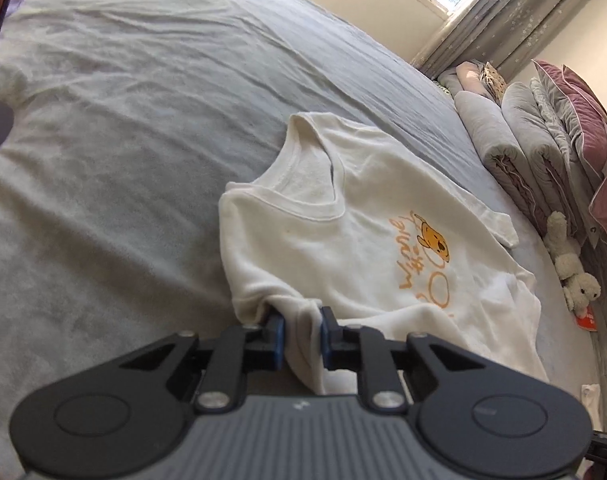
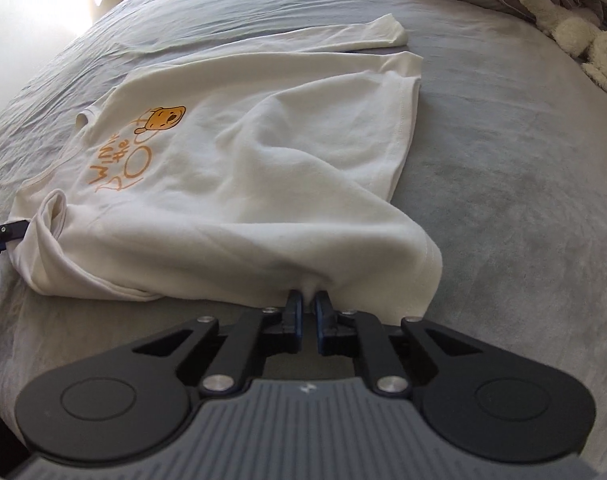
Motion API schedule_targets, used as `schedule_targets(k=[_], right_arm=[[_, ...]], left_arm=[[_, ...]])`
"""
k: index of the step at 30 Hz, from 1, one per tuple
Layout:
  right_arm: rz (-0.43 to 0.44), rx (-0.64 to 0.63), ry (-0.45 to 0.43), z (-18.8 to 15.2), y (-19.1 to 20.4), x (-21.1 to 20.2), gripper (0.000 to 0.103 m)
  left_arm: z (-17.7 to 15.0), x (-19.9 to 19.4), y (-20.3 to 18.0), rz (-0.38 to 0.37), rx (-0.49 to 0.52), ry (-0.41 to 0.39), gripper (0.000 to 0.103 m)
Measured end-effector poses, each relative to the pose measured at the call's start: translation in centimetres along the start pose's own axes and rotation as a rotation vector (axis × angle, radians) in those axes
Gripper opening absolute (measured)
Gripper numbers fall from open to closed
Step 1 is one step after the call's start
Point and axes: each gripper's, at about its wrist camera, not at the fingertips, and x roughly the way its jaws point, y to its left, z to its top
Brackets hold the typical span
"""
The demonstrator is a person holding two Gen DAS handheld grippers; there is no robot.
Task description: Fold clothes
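A white long-sleeved shirt [image 1: 343, 248] with an orange bear print lies spread on the grey bed [image 1: 123, 120]. My left gripper [image 1: 302, 320] is shut on a bunched fold of the shirt near its shoulder, with cloth pinched between the blue pads. In the right wrist view the same shirt [image 2: 243, 168] lies print up, one sleeve stretched away at the top. My right gripper [image 2: 308, 300] is shut on the near edge of the shirt, close to the hem corner. The left gripper's tip [image 2: 3, 234] shows at the far left edge, at the shirt's other end.
Folded grey and mauve quilts [image 1: 543, 152] are stacked along the bed's far side, with a cream plush toy [image 1: 571, 268] beside them; the plush toy [image 2: 575, 28] also shows at the top right. Curtains [image 1: 503, 12] and a bright window stand behind. Bare grey sheet [image 2: 503, 180] surrounds the shirt.
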Motion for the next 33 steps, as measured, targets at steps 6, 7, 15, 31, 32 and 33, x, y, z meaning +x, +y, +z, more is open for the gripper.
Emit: schedule_targets(k=[6,7,15,31,32,33], right_arm=[[0.176,-0.084,0.031,-0.7,3.1,-4.0,0.005],[0.200,-0.102,0.039,-0.8,3.8,-4.5,0.001],[0.257,-0.193,0.062,-0.3,7.3,-5.3,0.010],[0.186,-0.298,-0.094,15.1,12.2,4.4,0.053],[0.190,-0.307,-0.089,16.0,12.8,5.5,0.054],[0.193,-0.317,-0.085,16.8,13.3,6.4,0.054]], left_arm=[[4.8,-1.6,-0.6,0.080,0.052,-0.091,0.017],[5.4,-1.9,-0.7,0.103,0.054,-0.102,0.017],[6.3,-0.8,0.2,0.179,0.069,-0.046,0.020],[5.9,0.7,3.3,0.159,-0.140,-0.015,0.048],[6.0,1.1,3.4,0.179,-0.138,-0.006,0.049],[6.1,1.6,3.6,0.185,-0.141,0.004,0.049]])
